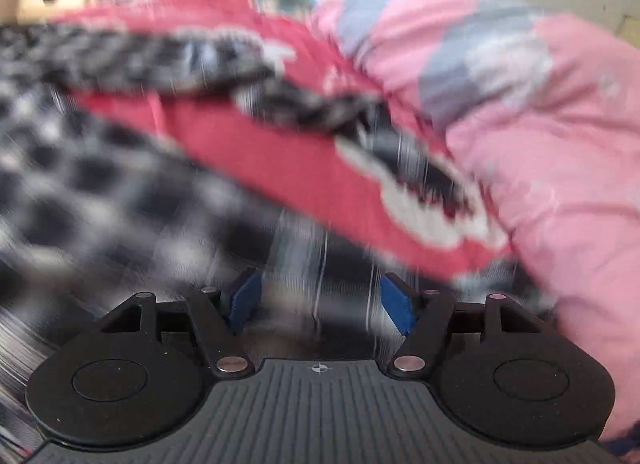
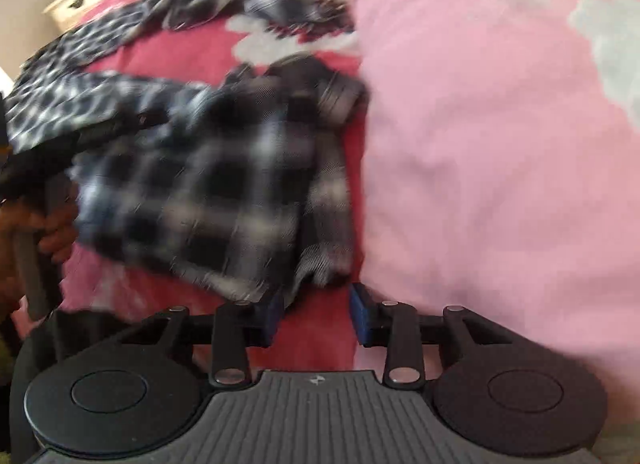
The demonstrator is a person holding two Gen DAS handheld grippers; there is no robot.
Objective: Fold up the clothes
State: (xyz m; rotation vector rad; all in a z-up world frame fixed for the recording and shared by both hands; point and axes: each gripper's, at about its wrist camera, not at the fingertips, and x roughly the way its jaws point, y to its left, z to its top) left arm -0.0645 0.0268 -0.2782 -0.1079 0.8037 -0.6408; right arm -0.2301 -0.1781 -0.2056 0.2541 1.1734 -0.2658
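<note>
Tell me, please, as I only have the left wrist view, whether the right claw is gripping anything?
Observer: No, the right claw is open. Only the red bedspread shows between its pads, and the hem of the plaid shirt lies just ahead of them.
Operator: Thank you. Where is that shirt's collar?
Observer: The collar is at the shirt's far end, right beside the pink duvet.
Operator: Is anything else close to the shirt?
Observer: Yes, a hand grips a handle at the shirt's left edge.
</note>
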